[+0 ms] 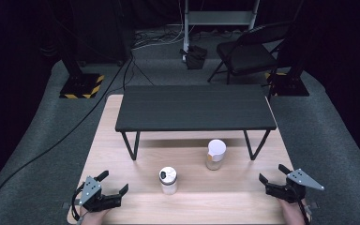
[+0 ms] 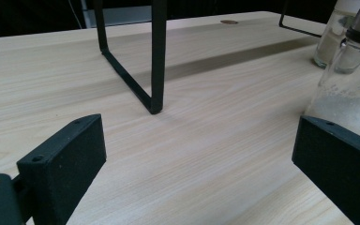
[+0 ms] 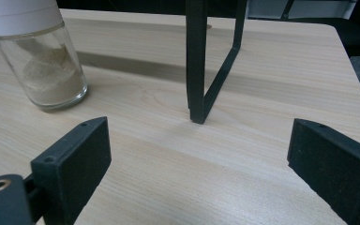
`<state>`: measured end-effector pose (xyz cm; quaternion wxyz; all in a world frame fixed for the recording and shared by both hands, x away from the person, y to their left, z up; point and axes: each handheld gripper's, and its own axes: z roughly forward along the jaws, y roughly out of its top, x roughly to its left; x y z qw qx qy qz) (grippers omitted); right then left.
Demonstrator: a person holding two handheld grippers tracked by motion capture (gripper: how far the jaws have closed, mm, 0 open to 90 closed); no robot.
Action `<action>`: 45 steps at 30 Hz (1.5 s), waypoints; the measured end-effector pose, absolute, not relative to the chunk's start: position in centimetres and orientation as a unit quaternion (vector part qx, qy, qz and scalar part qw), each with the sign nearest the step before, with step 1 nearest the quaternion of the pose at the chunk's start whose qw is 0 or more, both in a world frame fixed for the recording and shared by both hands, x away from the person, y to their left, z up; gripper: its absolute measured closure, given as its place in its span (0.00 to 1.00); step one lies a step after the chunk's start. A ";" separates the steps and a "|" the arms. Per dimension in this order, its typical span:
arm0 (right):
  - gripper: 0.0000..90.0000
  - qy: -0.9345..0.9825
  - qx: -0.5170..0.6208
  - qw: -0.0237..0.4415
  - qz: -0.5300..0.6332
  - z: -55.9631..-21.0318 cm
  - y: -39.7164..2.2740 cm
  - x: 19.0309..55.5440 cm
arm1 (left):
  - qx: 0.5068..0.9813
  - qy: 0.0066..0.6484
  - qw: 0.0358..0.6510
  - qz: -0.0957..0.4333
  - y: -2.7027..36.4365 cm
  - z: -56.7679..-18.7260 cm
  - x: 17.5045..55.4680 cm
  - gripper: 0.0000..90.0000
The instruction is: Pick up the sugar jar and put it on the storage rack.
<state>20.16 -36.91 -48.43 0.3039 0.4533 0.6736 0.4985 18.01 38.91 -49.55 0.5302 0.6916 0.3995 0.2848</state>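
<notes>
Two glass jars stand on the wooden table (image 1: pixel 122 140). The nearer jar (image 1: pixel 168 180) has a dark, silver-topped lid and white grains inside; it rises beside my left gripper's right jaw (image 2: pixel 351 89). The farther jar (image 1: pixel 215 154) has a white lid and beige powder, and it stands upright to the left in the right gripper view (image 3: pixel 40 61). My left gripper (image 1: pixel 114 183) rests open near the front left edge, nothing between its jaws (image 2: pixel 197 159). My right gripper (image 1: pixel 273 173) is open near the front right edge, also empty (image 3: pixel 197 159).
A low black shelf (image 1: pixel 194 108) on thin metal legs stands across the middle of the table, its legs (image 2: pixel 154 61) (image 3: pixel 201 70) ahead of each gripper. A folding chair (image 1: pixel 251 51) and cables lie on the floor beyond.
</notes>
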 end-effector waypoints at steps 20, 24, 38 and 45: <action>0.06 0.677 0.453 0.304 0.495 -48.3 -36.8 20.2 | 0.707 0.376 0.536 0.267 38.2 -49.4 18.5 0.03; 0.06 0.677 0.452 0.305 0.495 -48.3 -36.8 20.2 | 0.708 0.372 0.540 0.263 38.1 -49.5 18.6 0.03; 0.06 0.677 0.452 0.305 0.494 -48.3 -36.7 20.2 | 0.716 0.360 0.541 0.257 37.4 -49.4 18.8 0.03; 0.06 0.678 0.452 0.304 0.493 -48.3 -36.7 20.2 | 0.720 0.353 0.542 0.252 37.0 -49.4 19.0 0.03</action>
